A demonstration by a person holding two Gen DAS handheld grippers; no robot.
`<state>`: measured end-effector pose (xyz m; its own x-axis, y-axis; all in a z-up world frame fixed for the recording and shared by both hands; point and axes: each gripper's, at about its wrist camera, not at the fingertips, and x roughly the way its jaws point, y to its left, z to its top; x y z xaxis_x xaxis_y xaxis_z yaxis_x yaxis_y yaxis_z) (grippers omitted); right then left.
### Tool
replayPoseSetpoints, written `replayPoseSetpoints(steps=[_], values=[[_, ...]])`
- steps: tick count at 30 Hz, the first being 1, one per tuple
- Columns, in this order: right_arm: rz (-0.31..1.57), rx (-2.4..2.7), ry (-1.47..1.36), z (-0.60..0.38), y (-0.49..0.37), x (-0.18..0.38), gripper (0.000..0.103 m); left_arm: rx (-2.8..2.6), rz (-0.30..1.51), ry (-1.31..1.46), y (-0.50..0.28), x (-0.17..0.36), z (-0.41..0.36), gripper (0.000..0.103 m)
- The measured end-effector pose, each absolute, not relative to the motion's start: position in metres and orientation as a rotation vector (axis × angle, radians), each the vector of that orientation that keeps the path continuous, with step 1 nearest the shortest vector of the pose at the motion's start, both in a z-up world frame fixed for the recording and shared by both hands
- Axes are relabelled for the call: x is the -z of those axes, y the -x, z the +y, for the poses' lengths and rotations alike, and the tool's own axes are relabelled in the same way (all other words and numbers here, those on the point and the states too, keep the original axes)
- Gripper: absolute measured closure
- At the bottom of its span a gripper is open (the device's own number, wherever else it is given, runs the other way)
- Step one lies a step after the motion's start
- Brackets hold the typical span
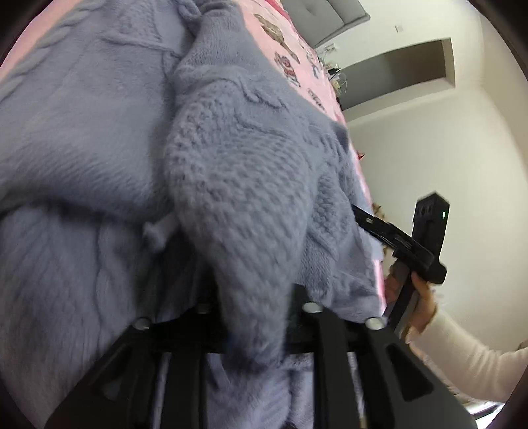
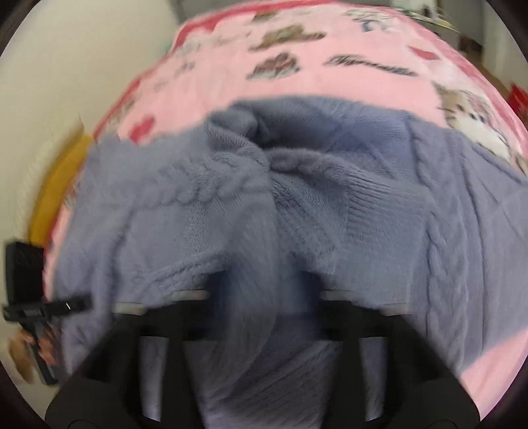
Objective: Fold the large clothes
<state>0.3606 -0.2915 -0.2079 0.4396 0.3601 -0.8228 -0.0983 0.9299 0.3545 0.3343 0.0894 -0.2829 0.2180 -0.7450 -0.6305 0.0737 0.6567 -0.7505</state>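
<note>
A lavender-blue cable-knit sweater (image 1: 99,132) lies on a pink patterned bedspread (image 1: 274,39). My left gripper (image 1: 254,316) is shut on a thick fold of the sweater, which drapes over and hides its fingers. My right gripper (image 2: 264,297) is shut on another bunch of the same sweater (image 2: 330,184), with its fingers buried in the knit. The right gripper also shows in the left wrist view (image 1: 373,224) at the sweater's right edge, held by a hand in a white sleeve. The left gripper shows at the left edge of the right wrist view (image 2: 76,303).
The bedspread (image 2: 297,52) spreads beyond the sweater, with cartoon prints. White walls and a recessed niche (image 1: 396,72) stand past the bed's right side. A grey headboard (image 1: 323,16) is at the far end. A yellow object (image 2: 59,184) lies by the bed's left edge.
</note>
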Motion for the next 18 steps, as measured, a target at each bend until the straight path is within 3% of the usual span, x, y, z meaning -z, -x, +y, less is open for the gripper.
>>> replayPoseSetpoints(steps=[2, 5, 8, 10, 13, 18], values=[[0.997, -0.282, -0.308, -0.292, -0.335, 0.187, 0.028, 0.628, 1.226, 0.659, -0.329, 0.269, 0.093, 0.059], [0.945, -0.403, -0.335, -0.280, -0.300, 0.161, 0.040, 0.666, 1.164, 0.574, -0.316, 0.238, 0.098, 0.058], [1.016, -0.562, -0.290, -0.252, -0.274, 0.155, 0.052, 0.801, 1.085, 0.396, -0.304, 0.196, 0.069, 0.052], [1.036, -0.621, -0.238, -0.232, -0.264, 0.158, 0.054, 0.855, 1.111, 0.313, -0.301, 0.194, 0.043, 0.050], [1.100, -0.649, -0.153, -0.209, -0.253, 0.177, 0.070, 0.829, 1.171, 0.365, -0.310, 0.207, 0.033, 0.050], [1.156, -0.641, -0.153, -0.198, -0.240, 0.197, 0.073, 0.733, 1.094, 0.472, -0.301, 0.191, 0.065, 0.050]])
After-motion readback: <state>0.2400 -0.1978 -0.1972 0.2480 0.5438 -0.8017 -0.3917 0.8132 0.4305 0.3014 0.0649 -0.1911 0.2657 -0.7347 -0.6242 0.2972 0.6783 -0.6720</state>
